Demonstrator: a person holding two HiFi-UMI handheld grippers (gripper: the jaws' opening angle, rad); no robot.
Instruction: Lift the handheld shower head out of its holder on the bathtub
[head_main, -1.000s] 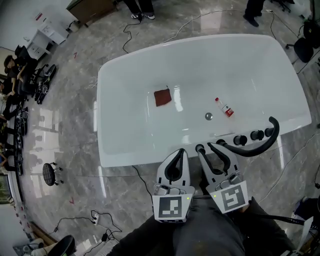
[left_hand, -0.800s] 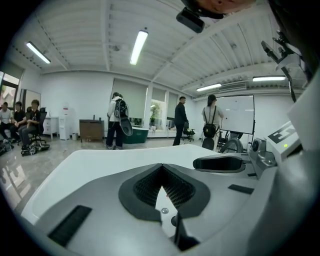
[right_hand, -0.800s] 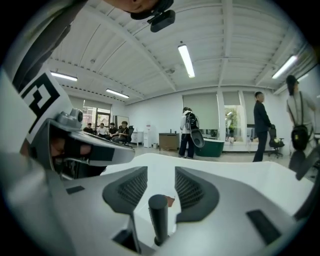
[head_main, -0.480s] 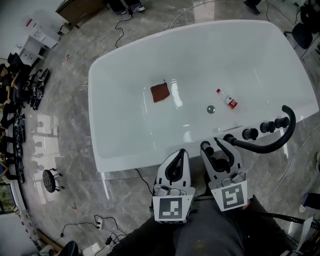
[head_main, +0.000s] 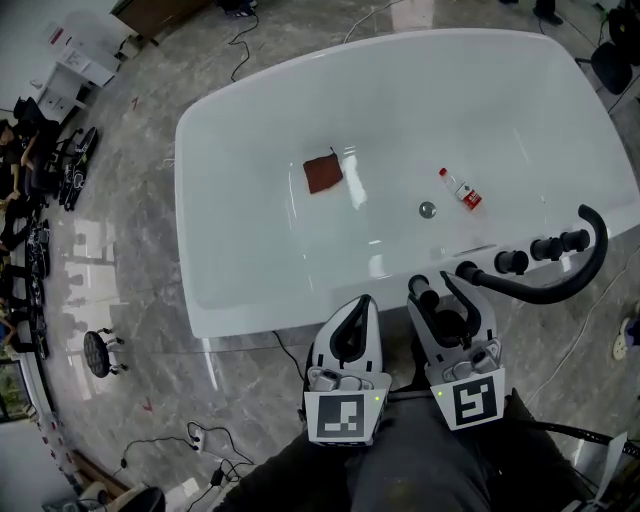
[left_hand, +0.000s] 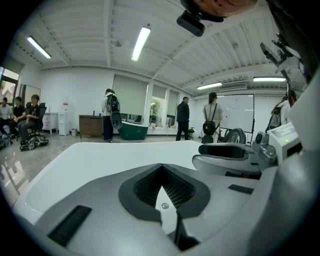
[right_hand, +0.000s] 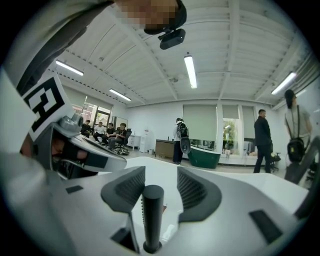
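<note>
The black handle of the handheld shower head (right_hand: 152, 215) stands upright in its holder on the near rim of the white bathtub (head_main: 240, 310). My right gripper (head_main: 433, 283) (right_hand: 161, 170) reaches level over that rim with the handle between its jaws. The jaws are opening, and there is a gap on each side of the handle. My left gripper (head_main: 362, 300) (left_hand: 161, 165) hangs just left of it at the rim, shut with nothing held.
A curved black spout (head_main: 560, 285) and black knobs (head_main: 512, 262) sit on the rim to the right. In the tub lie a red-brown cloth (head_main: 323, 173), a small bottle (head_main: 460, 190) and the drain (head_main: 427, 209). Cables and a stool (head_main: 97, 350) are on the floor at left.
The right gripper's jaws have spread apart from the shower handle. Both grippers have sunk a little beside the tub rim.
</note>
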